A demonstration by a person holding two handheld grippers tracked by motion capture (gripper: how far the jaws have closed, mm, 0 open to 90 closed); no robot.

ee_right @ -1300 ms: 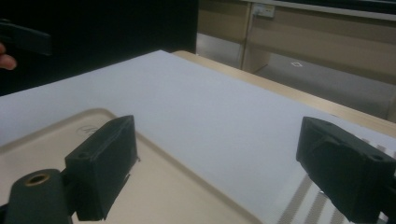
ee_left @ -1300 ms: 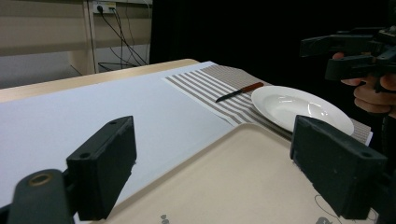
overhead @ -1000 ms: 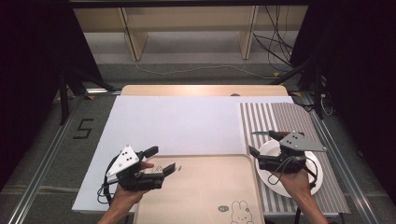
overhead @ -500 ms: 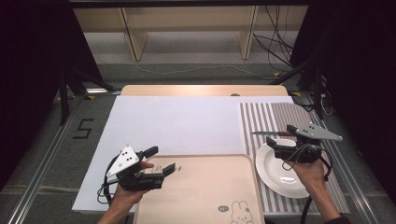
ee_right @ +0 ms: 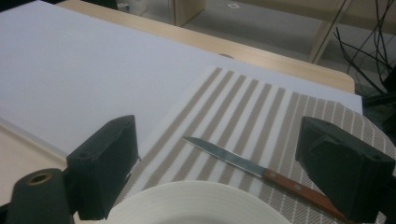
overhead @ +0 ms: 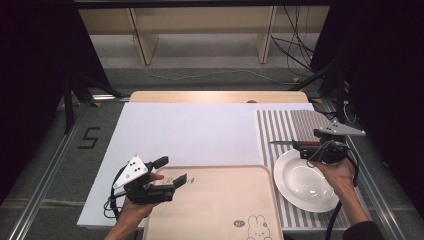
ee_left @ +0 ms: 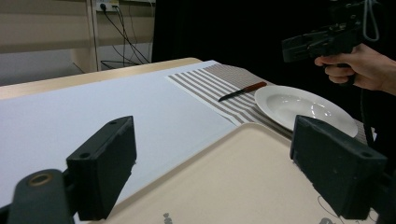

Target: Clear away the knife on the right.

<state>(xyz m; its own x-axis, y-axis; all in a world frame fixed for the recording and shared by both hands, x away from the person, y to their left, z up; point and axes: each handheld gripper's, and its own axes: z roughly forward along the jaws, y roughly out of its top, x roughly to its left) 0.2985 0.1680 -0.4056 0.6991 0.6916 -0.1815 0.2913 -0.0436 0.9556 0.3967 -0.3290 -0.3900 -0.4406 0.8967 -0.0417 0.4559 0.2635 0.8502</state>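
The left gripper (overhead: 170, 172) sits low at the near left of the table, held in the person's left hand (overhead: 131, 210), with its jaws spread wide and nothing between them. In the left gripper view both black jaws stand well apart over the near left corner of a beige tray (ee_left: 243, 182). The tray (overhead: 220, 210) lies just ahead of and under those jaws, and a small rabbit drawing (overhead: 252, 222) marks its near right part. Beneath and beyond the tray spreads a white sheet (overhead: 185, 130) that covers most of the wooden table (overhead: 215, 96).

The right gripper (overhead: 300, 146) is held by the person's right hand (overhead: 340, 172) above the far rim of a white plate (overhead: 305, 182). Its jaws are also spread wide with nothing in them, as the right gripper view shows. Between and just beyond those jaws lies a knife (ee_right: 261, 172) with a reddish wooden handle, its blade pointing away to that view's left. It lies flat on a striped placemat (ee_right: 243, 121), just past the plate's rim (ee_right: 196, 200), apart from both jaws. In the high view the knife (overhead: 282, 142) shows as a thin blade pointing left from under the right gripper. The left gripper view also takes in the knife (ee_left: 240, 92) just beside the plate (ee_left: 303, 107), with the right gripper (ee_left: 317, 42) raised above them.

Beyond the table stand wooden shelf legs (overhead: 140, 35) and loose cables (overhead: 295, 45) on the floor.
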